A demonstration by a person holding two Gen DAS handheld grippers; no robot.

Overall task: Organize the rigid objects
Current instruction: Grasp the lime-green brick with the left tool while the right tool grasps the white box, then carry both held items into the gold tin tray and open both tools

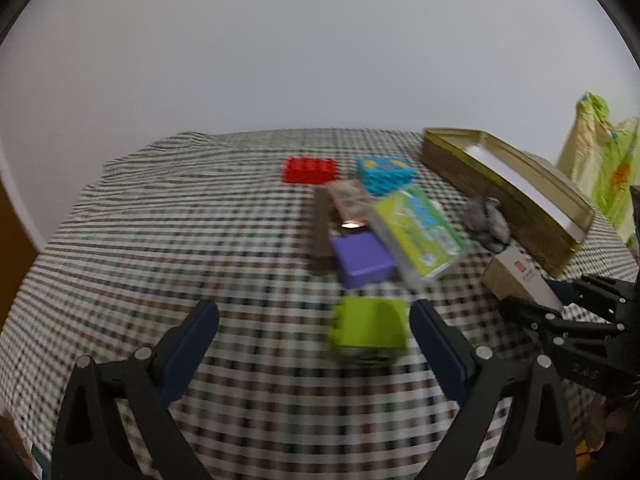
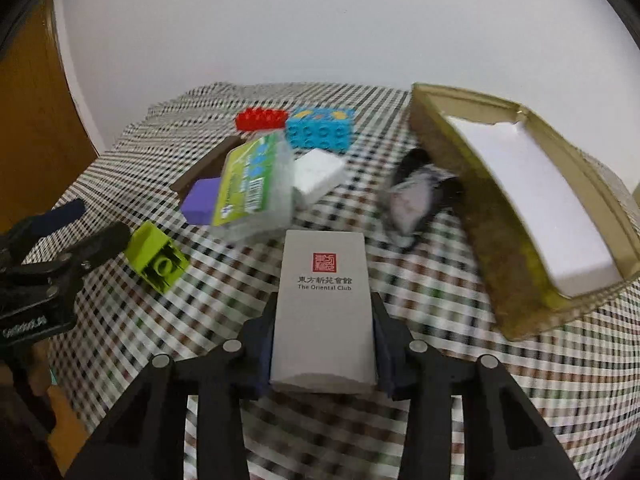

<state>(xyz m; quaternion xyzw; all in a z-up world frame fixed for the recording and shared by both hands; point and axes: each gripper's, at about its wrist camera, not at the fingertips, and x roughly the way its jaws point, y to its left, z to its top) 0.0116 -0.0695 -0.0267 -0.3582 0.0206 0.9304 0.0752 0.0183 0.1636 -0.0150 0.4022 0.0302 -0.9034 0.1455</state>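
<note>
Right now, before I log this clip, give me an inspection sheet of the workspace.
Surface: table under a checked cloth, rumpled at the far edge.
Job's things: gold tray with a white lining, on the right; red brick, blue brick, purple block, lime brick, green-labelled clear case, white block, brown strip.
Clutter: grey-black crumpled item beside the tray; too blurred to identify.
Grippers: left gripper open, lime brick just ahead of its fingers; right gripper shut on white card box.
Cables: nothing seen.
Surroundings: plain pale wall; brown wooden panel on the left; patterned fabric far right.
</note>
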